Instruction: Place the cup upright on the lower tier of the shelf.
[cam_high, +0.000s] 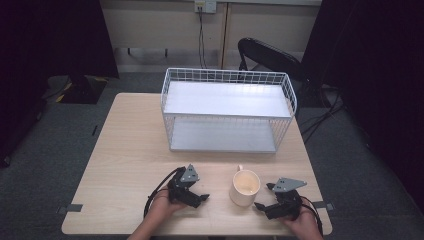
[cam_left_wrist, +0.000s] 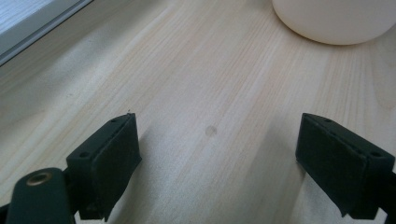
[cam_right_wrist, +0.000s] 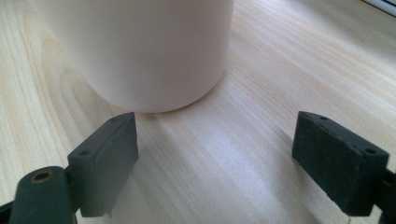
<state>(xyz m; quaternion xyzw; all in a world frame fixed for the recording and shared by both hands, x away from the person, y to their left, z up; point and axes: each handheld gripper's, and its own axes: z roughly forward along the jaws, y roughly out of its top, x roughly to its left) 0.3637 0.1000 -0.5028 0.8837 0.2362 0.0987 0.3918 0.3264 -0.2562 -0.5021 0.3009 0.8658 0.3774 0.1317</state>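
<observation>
Pale wooden table (cam_high: 130, 150) on grey, perhaps carpeted, floor (cam_high: 45, 165).

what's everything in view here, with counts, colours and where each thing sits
mug: 1, cream, upright on the table near its front edge, between the two grippers, handle toward the rack
rack: 1, white wire with two shelves, at the back middle of the table
table: 1, light wood, centre of the high view
chair: 1, black, on the floor behind the rack
cable: 1, black, hanging down the wall from a socket
left gripper: 1, black, jaws open, on the table left of the mug
right gripper: 1, black, jaws open, right of the mug, not touching it
hands: 2, at the bottom edge, one holding each gripper
</observation>
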